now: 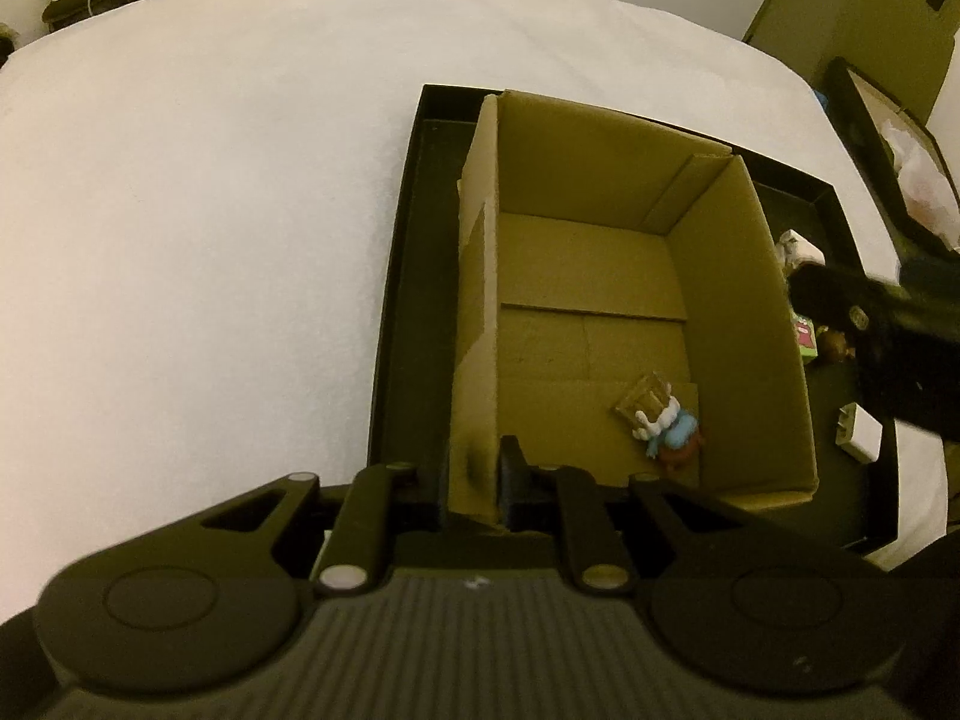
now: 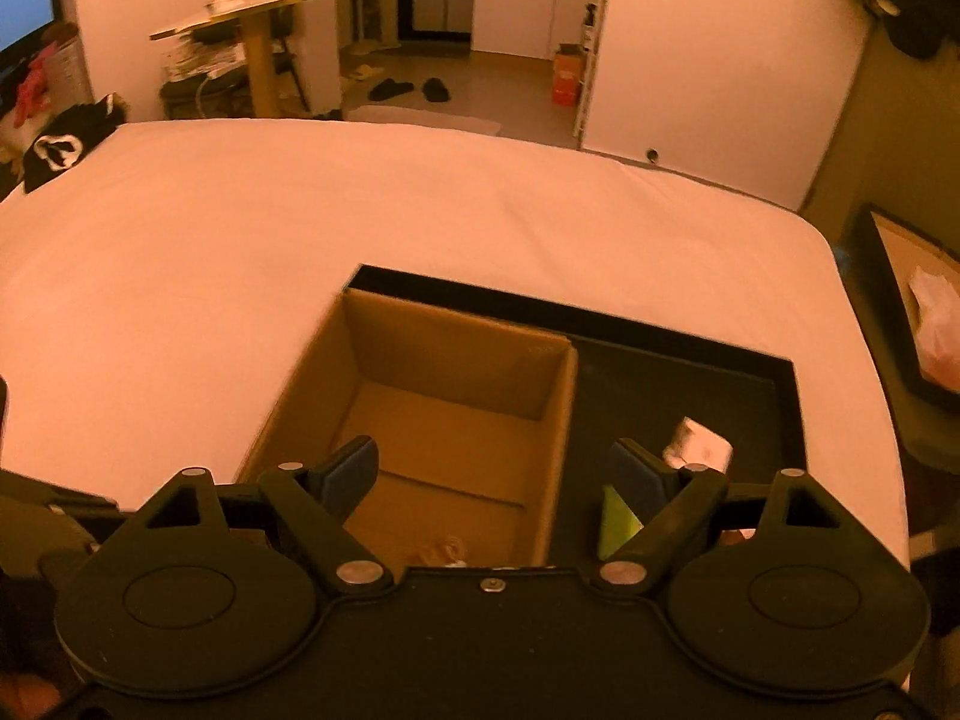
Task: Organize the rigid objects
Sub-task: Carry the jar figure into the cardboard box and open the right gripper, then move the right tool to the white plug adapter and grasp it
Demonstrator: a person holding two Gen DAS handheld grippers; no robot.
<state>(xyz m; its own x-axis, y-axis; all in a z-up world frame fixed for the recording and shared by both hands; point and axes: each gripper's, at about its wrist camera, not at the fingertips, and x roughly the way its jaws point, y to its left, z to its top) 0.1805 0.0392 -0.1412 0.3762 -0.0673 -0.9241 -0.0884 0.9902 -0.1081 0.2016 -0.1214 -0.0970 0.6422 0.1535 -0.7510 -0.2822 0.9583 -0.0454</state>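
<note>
An open cardboard box point(image 1: 600, 276) stands inside a shallow black tray point(image 1: 414, 240) on a white bed. My left gripper point(image 1: 480, 477) is shut on the box's near left wall, one finger outside and one inside. A small blue, white and red toy figure point(image 1: 666, 426) lies on the box floor by the near right corner. My right gripper point(image 2: 492, 474) hangs open and holds nothing; the box's right wall point(image 2: 561, 420) passes between its fingers. A green block point(image 2: 618, 522) sits in the tray beside the right fingertip.
Loose in the tray right of the box are a white crumpled item point(image 2: 699, 441), a green and pink carton point(image 1: 804, 339) and a white plug point(image 1: 861, 435). The bed point(image 2: 300, 252) spreads wide to the left and beyond. A black-framed box point(image 2: 912, 324) stands off the bed's right edge.
</note>
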